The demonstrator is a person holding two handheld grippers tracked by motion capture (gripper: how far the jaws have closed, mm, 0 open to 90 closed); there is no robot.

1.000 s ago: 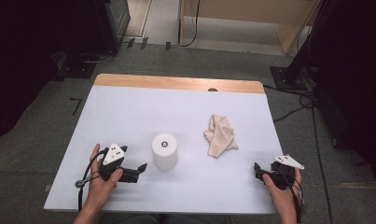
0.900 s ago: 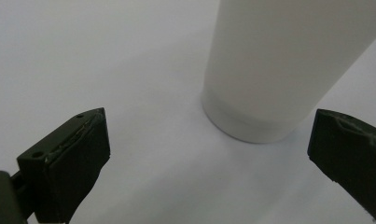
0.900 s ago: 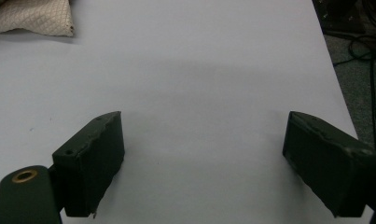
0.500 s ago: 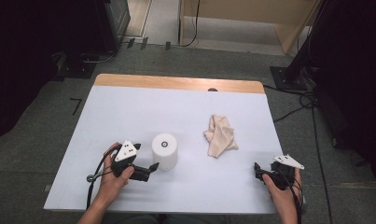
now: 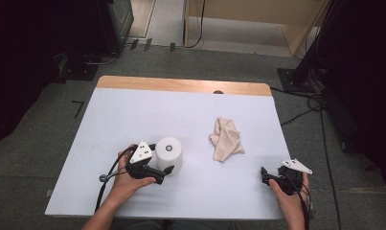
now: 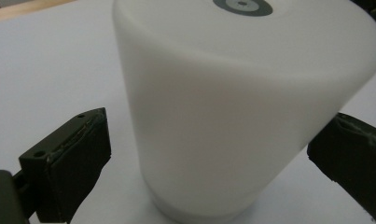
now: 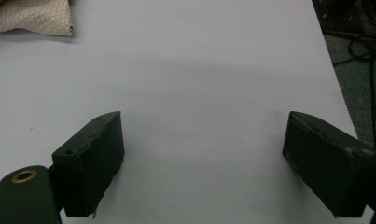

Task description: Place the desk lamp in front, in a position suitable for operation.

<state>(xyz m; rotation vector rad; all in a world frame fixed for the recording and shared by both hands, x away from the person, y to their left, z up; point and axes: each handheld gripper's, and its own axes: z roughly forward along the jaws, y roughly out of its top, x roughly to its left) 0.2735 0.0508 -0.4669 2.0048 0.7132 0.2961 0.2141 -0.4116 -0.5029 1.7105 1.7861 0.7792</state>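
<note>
A white cylinder [image 5: 168, 153] with a grey ring on its top stands upright on the white table [image 5: 133, 115], left of centre. My left gripper [image 5: 163, 161] is open, with one jaw on each side of the cylinder's lower part. In the left gripper view the cylinder [image 6: 232, 102] stands close up between the pads [image 6: 76, 163], and a gap shows at the left pad. A crumpled beige cloth [image 5: 226, 139] lies right of centre. My right gripper [image 5: 264, 173] rests open near the front right corner, with bare table between its jaws [image 7: 204, 154]. The cloth's edge [image 7: 31, 16] shows far off.
A wooden strip [image 5: 181, 85] runs along the table's far edge. Cables [image 5: 320, 120] and dark stands lie on the grey floor to the right. The table's right edge [image 7: 332, 70] is close to my right gripper.
My left gripper has slid right across the table to the white cylinder, and its jaws now straddle it. The right gripper and the cloth have not moved.
</note>
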